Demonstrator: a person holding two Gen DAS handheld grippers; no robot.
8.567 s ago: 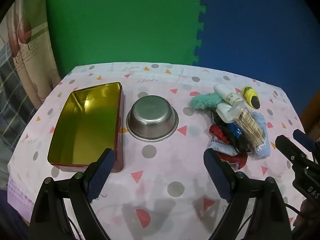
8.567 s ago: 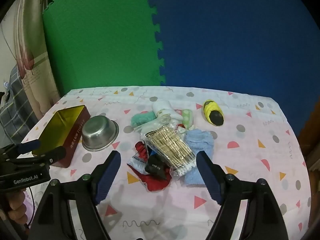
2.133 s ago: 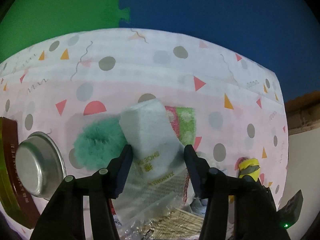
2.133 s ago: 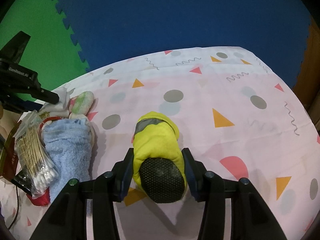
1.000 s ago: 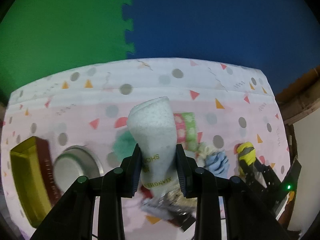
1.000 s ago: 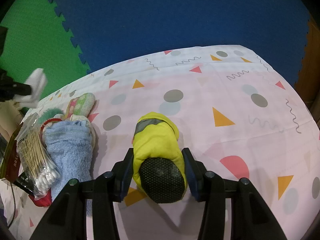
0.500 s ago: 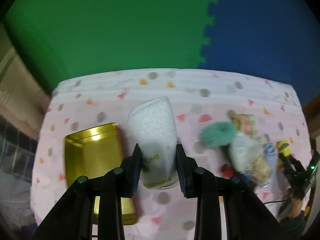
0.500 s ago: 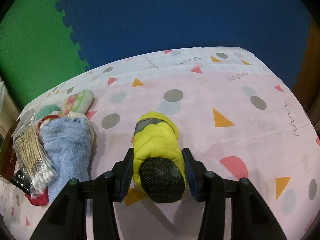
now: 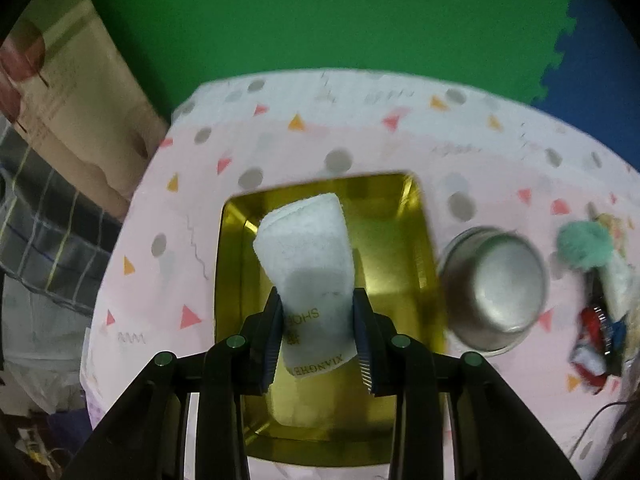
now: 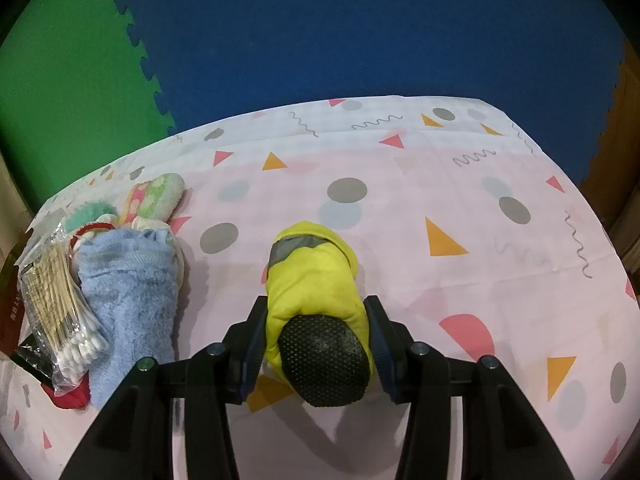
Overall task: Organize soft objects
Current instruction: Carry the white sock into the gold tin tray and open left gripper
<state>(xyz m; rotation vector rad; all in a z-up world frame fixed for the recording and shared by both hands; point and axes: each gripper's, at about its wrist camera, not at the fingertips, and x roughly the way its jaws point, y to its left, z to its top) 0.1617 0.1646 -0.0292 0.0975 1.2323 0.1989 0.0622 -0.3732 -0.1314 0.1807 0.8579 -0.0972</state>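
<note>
Centrally, between the jaws of my left gripper [image 9: 319,334], sits the white sponge block [image 9: 308,264]: the jaws are narrowed onto its lower, printed end, both pads pressing its sides, while its upper end projects forward beyond the fingertips. Directly beyond and beneath the jaws lies the open gold tin [image 9: 404,264], so the block hangs over its interior; I cannot tell whether it touches the tin floor. Right of the jaws, just beside the tin, stands the steel bowl [image 9: 494,290], and farther right the teal fluffy piece [image 9: 584,246] and a blurred heap. All rest on the patterned tablecloth [image 9: 352,120]. My right gripper [image 10: 316,342] has its jaws about half spread and closed on the yellow roll [image 10: 312,280] with a black dotted end, which rests on the cloth. Left of these jaws, apart, lie the blue towel [image 10: 128,288], the bag of cotton swabs [image 10: 60,308] touching it, and the pink-green cloth [image 10: 158,196] beyond.
</note>
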